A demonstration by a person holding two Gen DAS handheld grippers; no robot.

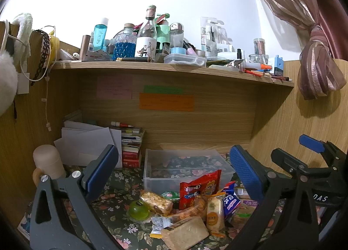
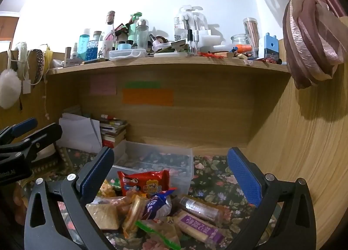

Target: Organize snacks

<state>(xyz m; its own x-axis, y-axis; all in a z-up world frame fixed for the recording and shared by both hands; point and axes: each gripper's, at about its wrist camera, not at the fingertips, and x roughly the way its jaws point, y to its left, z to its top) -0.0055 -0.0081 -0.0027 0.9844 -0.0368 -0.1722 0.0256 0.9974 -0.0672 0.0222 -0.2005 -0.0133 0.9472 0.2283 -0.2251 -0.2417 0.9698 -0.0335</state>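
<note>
A pile of wrapped snacks (image 1: 195,208) lies on the floral tablecloth in front of an empty clear plastic box (image 1: 184,167). A red packet (image 1: 201,184) leans on the box front. A green jelly cup (image 1: 138,209) sits at the pile's left. My left gripper (image 1: 174,171) is open and empty above the pile. In the right wrist view the pile (image 2: 148,208), red packet (image 2: 144,182) and box (image 2: 156,160) show too. My right gripper (image 2: 171,176) is open and empty over them.
A stack of books (image 1: 131,147), white papers (image 1: 87,141) and a beige jar (image 1: 49,160) stand at the back left. A cluttered wooden shelf (image 1: 174,69) hangs above. A knotted curtain (image 1: 319,65) hangs at the right by the wooden side panel.
</note>
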